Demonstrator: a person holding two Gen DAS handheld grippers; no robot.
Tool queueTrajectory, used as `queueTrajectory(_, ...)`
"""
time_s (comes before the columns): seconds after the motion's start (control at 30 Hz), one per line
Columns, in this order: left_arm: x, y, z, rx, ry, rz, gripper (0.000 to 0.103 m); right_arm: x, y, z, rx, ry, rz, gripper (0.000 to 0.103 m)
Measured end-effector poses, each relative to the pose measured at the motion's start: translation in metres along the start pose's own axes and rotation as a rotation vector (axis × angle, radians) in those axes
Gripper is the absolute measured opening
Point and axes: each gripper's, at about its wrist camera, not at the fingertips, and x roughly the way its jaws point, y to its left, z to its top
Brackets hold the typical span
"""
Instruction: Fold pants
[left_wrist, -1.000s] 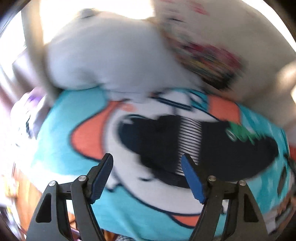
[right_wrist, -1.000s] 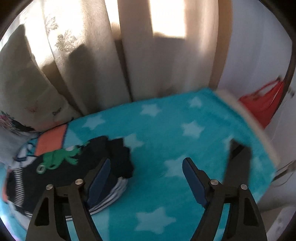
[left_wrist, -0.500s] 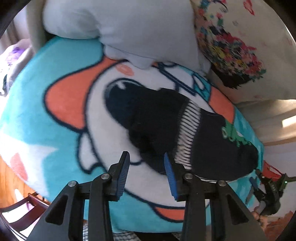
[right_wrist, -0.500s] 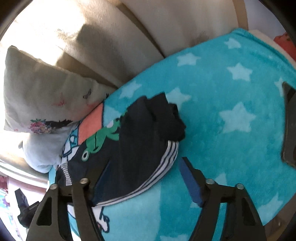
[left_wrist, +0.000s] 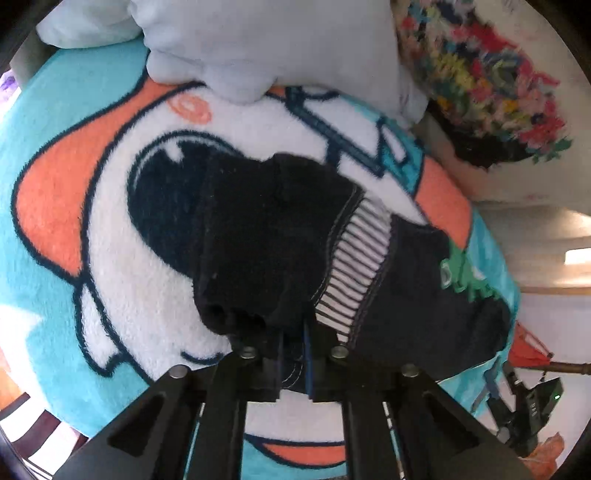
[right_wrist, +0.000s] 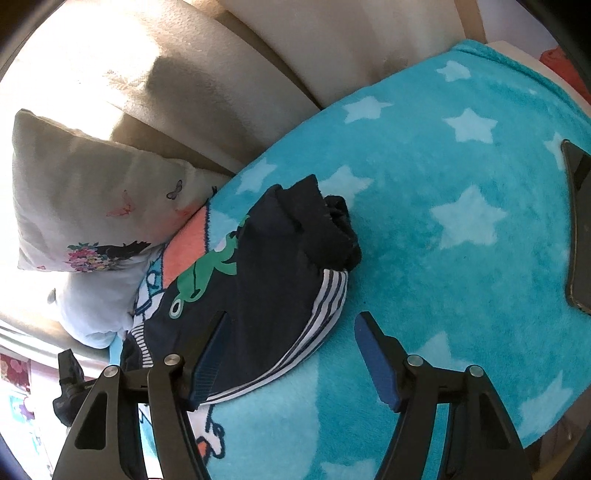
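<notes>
The pants, navy with a white-striped side panel and a green frog print, lie bunched on the blanket that covers the bed; in the right wrist view the same pants sit toward the left of the blanket, near the pillows.

Your left tongs are nearly together, clamped on a fold of the dark fabric at the near edge of the pants; cloth shows in the narrow slot between the two blue pads.

Your right tongs stand wide apart and hold nothing. The left pad lies over the dark fabric beside the striped hem; the right pad is over bare blanket.

The blanket is turquoise with pale stars and a large cartoon figure in white, orange and navy. A pale blue cushion rests on its far edge, touching a cream pillow with floral and butterfly print. A beige curtain hangs behind. A dark flat object lies at the blanket's right edge; what it is cannot be told.
</notes>
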Motion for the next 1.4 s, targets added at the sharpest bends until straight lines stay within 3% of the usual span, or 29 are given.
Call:
queueTrajectory(0.17, -0.017, -0.001, -0.004, -0.001, -0.027, -0.030, 0.006, -0.002, -0.002, 0.000, 0.015, 0.008, 0.098, 0.074)
queueTrajectory(0.27, -0.024, -0.001, -0.004, 0.001, -0.036, -0.055, 0.006, 0.001, 0.001, 0.000, 0.034, 0.039, 0.224, 0.074)
queueTrajectory(0.37, -0.034, -0.001, -0.003, -0.005, -0.049, -0.088, 0.006, 0.013, 0.014, -0.007, 0.038, 0.117, 0.352, 0.075)
queueTrajectory(0.5, -0.044, -0.007, 0.001, -0.012, -0.062, -0.138, 0.006, 0.043, 0.042, -0.028, 0.055, 0.303, 0.602, 0.075)
queueTrajectory(0.57, -0.045, -0.008, 0.002, -0.014, -0.060, -0.148, 0.006, 0.061, 0.058, -0.042, 0.055, 0.390, 0.665, 0.075)
queueTrajectory(0.67, -0.041, -0.003, 0.002, -0.024, -0.055, -0.129, 0.006, 0.081, 0.077, -0.059, 0.037, 0.473, 0.647, 0.075)
queueTrajectory(0.87, -0.024, 0.019, 0.000, -0.104, -0.004, -0.136, 0.006, 0.113, 0.088, -0.067, 0.061, 0.530, 0.561, 0.075)
queueTrajectory(1.0, -0.018, 0.031, -0.003, -0.130, 0.019, -0.154, 0.006, 0.119, 0.080, -0.062, 0.110, 0.498, 0.486, 0.074)
queueTrajectory(1.1, -0.024, 0.029, -0.005, -0.108, 0.004, -0.153, 0.006, 0.112, 0.072, -0.056, 0.127, 0.432, 0.430, 0.068)
queueTrajectory(1.17, -0.026, 0.027, -0.005, -0.095, -0.001, -0.152, 0.006, 0.117, 0.070, -0.051, 0.147, 0.401, 0.385, 0.059)
queueTrajectory(1.23, -0.027, 0.027, -0.006, -0.092, 0.000, -0.159, 0.006, 0.120, 0.062, -0.045, 0.177, 0.386, 0.337, 0.033)
queueTrajectory(1.3, -0.026, 0.026, -0.006, -0.090, 0.005, -0.157, 0.006, 0.121, 0.055, -0.042, 0.197, 0.382, 0.305, 0.016)
queueTrajectory(1.4, -0.025, 0.025, -0.006, -0.091, 0.006, -0.157, 0.006, 0.116, 0.054, -0.041, 0.175, 0.366, 0.283, 0.007)
